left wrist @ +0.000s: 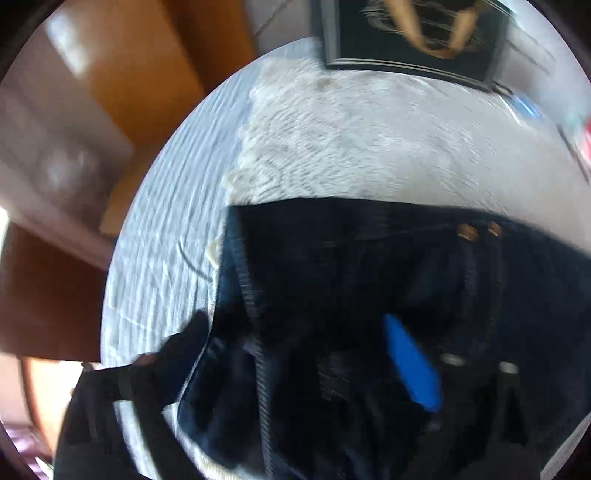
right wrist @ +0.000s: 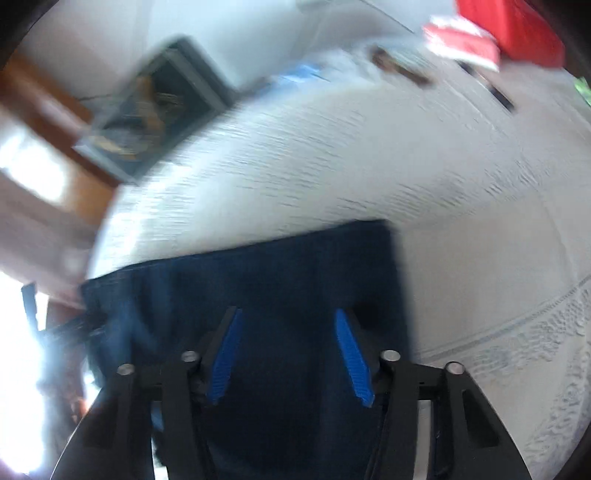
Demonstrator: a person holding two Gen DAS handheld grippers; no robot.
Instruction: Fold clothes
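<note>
Dark blue jeans lie on a round table with a white cloth; the waistband with copper rivets shows at the right of the left wrist view. My left gripper is buried in the denim. Only one blue pad shows, and cloth covers the other finger. In the right wrist view the jeans lie folded with a straight far edge. My right gripper is open just above the denim, with the blue pads spread apart and nothing between them. Both views are motion-blurred.
A dark framed picture stands at the table's far edge, also in the right wrist view. Red items and small objects lie at the far right. Lace trim covers the table. Wooden furniture stands to the left.
</note>
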